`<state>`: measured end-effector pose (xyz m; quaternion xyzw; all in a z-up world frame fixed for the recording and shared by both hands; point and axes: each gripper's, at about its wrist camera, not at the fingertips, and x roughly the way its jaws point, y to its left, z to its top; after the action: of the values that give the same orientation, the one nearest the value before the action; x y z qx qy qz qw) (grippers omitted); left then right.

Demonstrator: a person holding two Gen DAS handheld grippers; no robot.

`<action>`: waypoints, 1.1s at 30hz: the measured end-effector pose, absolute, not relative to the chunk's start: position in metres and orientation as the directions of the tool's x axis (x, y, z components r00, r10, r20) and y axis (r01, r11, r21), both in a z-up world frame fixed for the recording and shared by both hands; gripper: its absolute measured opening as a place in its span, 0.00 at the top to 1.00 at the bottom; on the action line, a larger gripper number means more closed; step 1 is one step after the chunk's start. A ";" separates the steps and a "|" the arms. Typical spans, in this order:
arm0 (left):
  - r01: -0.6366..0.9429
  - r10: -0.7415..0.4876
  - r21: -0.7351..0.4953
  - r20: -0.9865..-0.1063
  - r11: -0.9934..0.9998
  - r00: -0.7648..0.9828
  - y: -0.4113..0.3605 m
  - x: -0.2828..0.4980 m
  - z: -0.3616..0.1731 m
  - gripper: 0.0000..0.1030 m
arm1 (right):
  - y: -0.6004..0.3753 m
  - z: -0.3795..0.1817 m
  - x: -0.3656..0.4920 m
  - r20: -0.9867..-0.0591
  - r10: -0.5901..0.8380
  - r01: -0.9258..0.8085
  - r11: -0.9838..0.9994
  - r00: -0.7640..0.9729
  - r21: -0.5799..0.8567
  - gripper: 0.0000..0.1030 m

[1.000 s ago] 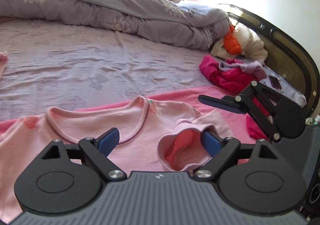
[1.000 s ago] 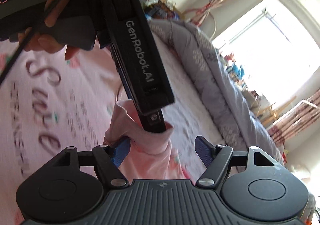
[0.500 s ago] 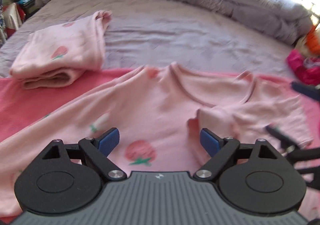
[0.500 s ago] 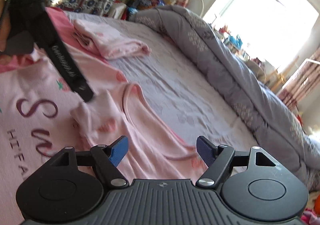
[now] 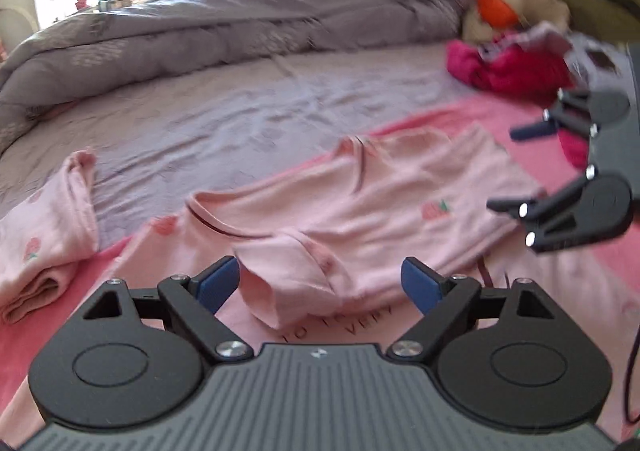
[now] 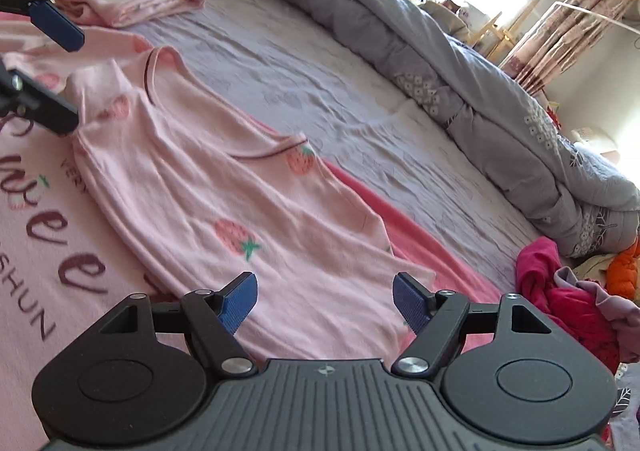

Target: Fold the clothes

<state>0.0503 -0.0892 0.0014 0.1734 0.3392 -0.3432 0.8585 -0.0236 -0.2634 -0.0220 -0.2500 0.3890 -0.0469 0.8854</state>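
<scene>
Since the earlier frame the sleeve point(image 5: 288, 279) has dropped onto the pink top point(image 6: 224, 203), so my left gripper point(image 5: 320, 283) and right gripper point(image 6: 324, 301) both hang released, freed for regrasping

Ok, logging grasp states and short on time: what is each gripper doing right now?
Left gripper: open, holding nothing, above the pink shirt's folded sleeve.
Right gripper: open, holding nothing, over the shirt.

the shirt point(image 6: 224, 211) lies flat on the printed blanket point(image 6: 40, 251), one sleeve point(image 5: 288, 283) folded onto its chest. left of the shirt sits a folded garment point(image 5: 44, 235); right of it, a clothes heap point(image 6: 560, 291); behind it, the duvet point(image 5: 224, 23).
</scene>
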 end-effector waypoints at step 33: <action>0.732 -0.331 0.676 -0.674 0.085 0.661 -0.109 0.023 -0.023 0.78 | -0.269 -0.019 -0.033 -0.649 -0.312 -0.108 0.846 0.694 -0.522 0.20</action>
<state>0.0232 -0.1091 -0.0229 0.5650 0.1773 -0.3718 0.7149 -0.0326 -0.2689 -0.0188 -0.2713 0.3867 -0.0579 0.8795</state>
